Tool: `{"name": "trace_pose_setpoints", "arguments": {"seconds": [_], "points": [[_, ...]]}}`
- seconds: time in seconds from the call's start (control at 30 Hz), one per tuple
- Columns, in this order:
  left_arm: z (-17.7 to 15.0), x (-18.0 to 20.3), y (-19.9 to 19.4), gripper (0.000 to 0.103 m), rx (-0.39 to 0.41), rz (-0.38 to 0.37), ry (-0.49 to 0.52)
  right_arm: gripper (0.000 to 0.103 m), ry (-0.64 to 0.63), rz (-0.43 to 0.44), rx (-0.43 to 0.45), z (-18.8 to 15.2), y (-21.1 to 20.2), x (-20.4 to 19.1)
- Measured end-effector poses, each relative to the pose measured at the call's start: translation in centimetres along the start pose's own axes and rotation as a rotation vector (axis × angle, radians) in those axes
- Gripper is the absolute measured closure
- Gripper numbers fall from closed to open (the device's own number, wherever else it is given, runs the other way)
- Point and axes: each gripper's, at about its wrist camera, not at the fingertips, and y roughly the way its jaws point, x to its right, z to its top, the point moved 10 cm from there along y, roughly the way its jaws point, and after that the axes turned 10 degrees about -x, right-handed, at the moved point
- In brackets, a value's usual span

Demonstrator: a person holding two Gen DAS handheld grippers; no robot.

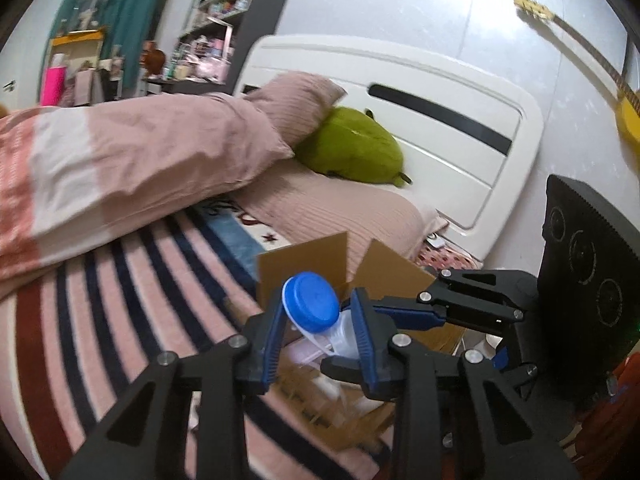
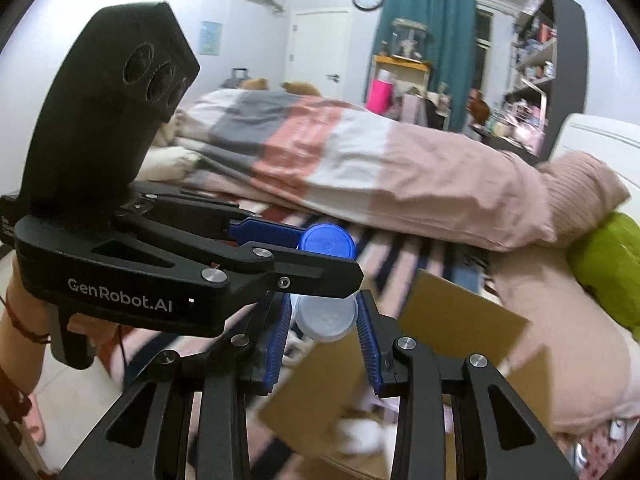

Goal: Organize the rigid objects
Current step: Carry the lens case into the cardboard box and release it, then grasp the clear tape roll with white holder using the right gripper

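A clear plastic container with a blue lid (image 1: pixel 311 303) is held above an open cardboard box (image 1: pixel 352 392) on the bed. My left gripper (image 1: pixel 320 324) is shut on the container, its blue pads on both sides. My right gripper (image 2: pixel 325 318) also holds the container's clear base (image 2: pixel 326 316) between its blue pads, coming in from the other side. The blue lid (image 2: pixel 327 241) shows past the left gripper's finger (image 2: pixel 280 268) in the right wrist view. In the left wrist view the right gripper's fingers (image 1: pixel 452 300) cross behind the container.
The box has raised flaps (image 2: pixel 460 312) and white items inside (image 2: pixel 360 432). A striped blanket (image 1: pixel 120 320), a pink duvet (image 1: pixel 140 160), a pillow (image 1: pixel 340 216) and a green plush (image 1: pixel 352 146) lie on the bed. A white headboard (image 1: pixel 440 140) stands behind.
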Motion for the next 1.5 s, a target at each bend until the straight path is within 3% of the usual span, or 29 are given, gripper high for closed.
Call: {"name": "trace_pose_setpoints", "arguments": {"seconds": [0.2,0.27,0.33,0.67,0.97,1.1,1.27,1.5], "points": [[0.9,2.2,4.6,0.069,-0.090,-0.016,0.036,0.074,0.069,-0.035,-0.089,-2.6,0.2,5.1],[0.9,2.5,5.3,0.035,-0.101,-0.010,0.040,0.071,0.083,-0.041,-0.133,-3.5,0.6,6.1],[1.1,2.7,5.4,0.029,-0.094,0.003,0.052,0.056,0.109,-0.030,-0.154,-4.3,0.7,7.0],[0.5,1.7,2.8,0.029,-0.067,0.044,0.039,0.053,0.097,-0.035,-0.164,-5.1,0.4,6.4],[-1.6,-1.8,-3.5,0.029,0.014,0.114,0.000,0.053,0.071,-0.040,-0.117,-2.8,-0.4,2.7],[-3.3,-4.9,-6.5,0.029,0.048,0.175,-0.050,0.052,0.034,0.011,-0.094,-0.8,-0.4,-0.9],[-6.7,-9.3,-8.9,0.028,0.064,0.256,-0.122,0.052,-0.032,0.118,-0.132,0.6,2.3,-6.8],[-12.2,-14.0,-9.9,0.028,0.048,0.310,-0.200,0.052,-0.033,0.226,-0.238,-1.2,8.6,-11.9]]}}
